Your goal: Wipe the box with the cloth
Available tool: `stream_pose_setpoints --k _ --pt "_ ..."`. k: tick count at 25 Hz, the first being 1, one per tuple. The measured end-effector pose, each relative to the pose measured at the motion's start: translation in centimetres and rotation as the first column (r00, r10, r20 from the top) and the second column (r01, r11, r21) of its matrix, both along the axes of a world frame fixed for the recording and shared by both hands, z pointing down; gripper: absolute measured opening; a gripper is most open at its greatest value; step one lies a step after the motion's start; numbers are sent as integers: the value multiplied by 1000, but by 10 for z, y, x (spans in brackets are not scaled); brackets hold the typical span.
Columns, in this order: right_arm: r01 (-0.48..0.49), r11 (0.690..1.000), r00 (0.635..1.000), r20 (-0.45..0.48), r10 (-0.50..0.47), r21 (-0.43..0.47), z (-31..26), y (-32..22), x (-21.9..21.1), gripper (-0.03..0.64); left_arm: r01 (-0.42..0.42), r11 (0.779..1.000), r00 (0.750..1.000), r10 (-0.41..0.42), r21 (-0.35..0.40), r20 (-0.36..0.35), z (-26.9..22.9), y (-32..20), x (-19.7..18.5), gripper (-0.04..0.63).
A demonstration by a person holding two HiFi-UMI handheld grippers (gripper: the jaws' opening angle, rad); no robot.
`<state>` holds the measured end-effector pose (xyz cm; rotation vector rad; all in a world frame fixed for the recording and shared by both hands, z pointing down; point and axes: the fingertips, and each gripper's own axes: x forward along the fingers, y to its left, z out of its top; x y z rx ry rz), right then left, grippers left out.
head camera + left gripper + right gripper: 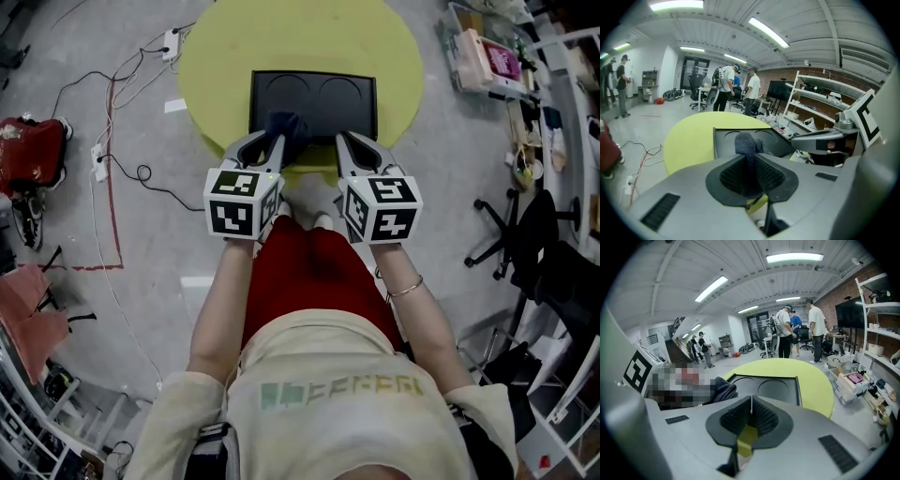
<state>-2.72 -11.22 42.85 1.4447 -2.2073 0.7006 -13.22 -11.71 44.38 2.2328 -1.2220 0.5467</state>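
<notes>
A flat black box [314,98] with two round hollows lies on a round yellow table [216,66]. A dark blue cloth [287,128] bunches over the box's near edge, and my left gripper [280,142] is shut on it. In the left gripper view the cloth [745,142] sticks up from between the pads, in front of the box [777,142]. My right gripper [343,141] hangs at the near edge beside it, jaws shut with nothing between them. The right gripper view shows the box [765,387] ahead and the cloth [723,390] to the left.
Cables [112,141] and a power strip [172,42] lie on the floor at left, near a red bag [30,150]. An office chair [525,234] and shelves [497,61] stand at right. Several people [797,331] stand far beyond the table.
</notes>
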Motion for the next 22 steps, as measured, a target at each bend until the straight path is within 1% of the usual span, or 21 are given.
stream_pose_setpoints --k 3,8,12,14,16,18,20,22 --pt "12 1000 1000 5 -12 1 0 -4 -4 38 18 1000 1000 -18 -3 -1 1 -3 -8 60" --pt "15 1000 1000 6 -15 0 3 6 -18 38 28 1000 1000 -28 -1 -7 1 8 -27 60" --pt "14 1000 1000 -5 -14 5 -4 11 -48 38 33 999 999 -33 -1 -12 -3 14 -62 60" --pt "19 1000 1000 -7 -19 8 -6 15 -56 38 44 999 999 -44 0 -11 -2 18 -73 60" --pt "21 1000 1000 -7 -21 11 -7 18 -54 38 60 998 998 -60 3 -9 -2 21 -78 60" --pt "20 1000 1000 -5 -20 21 -12 26 -61 38 85 996 996 -84 15 -5 -7 30 -95 60" --pt "19 999 1000 -1 -19 39 -19 33 -70 38 116 992 993 -116 40 0 -13 38 -115 60" --pt "17 998 1000 9 -17 65 -27 40 -69 38 160 985 987 -160 72 -5 -19 46 -128 60"
